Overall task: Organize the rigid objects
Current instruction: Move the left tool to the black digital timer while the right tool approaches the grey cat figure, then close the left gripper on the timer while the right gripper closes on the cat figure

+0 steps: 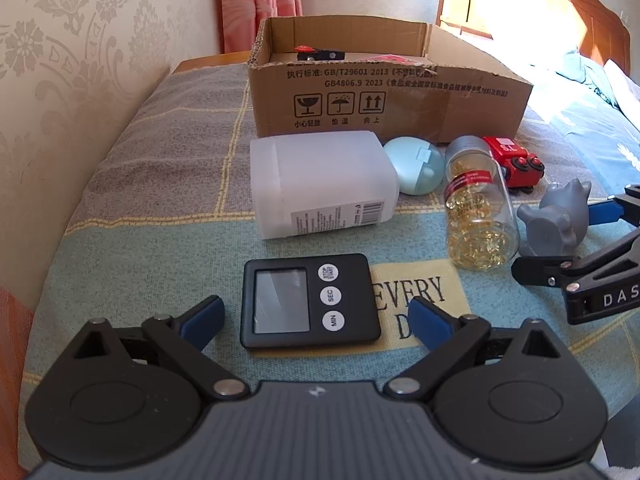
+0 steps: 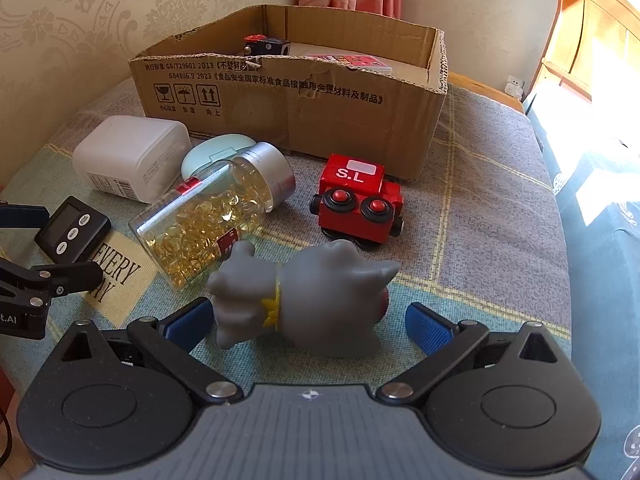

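On the bed cover lie a black digital timer (image 1: 310, 300), a white plastic container (image 1: 320, 182), a pale green case (image 1: 416, 164), a clear bottle of yellow capsules (image 1: 478, 204), a red toy train (image 2: 358, 204) and a grey rubber animal toy (image 2: 312, 300). My left gripper (image 1: 316, 318) is open, its blue pads on either side of the timer's near end. My right gripper (image 2: 308, 320) is open, with the grey toy lying between its pads. An open cardboard box (image 2: 296, 100) stands behind the objects.
The box holds a small black and red toy (image 2: 266, 46) and a red-printed flat pack (image 2: 352, 60). A wallpapered wall runs along the left. A wooden headboard (image 1: 580, 12) and teal bedding (image 1: 600, 120) lie to the right. The cover has an "EVERY DAY" patch (image 1: 416, 300).
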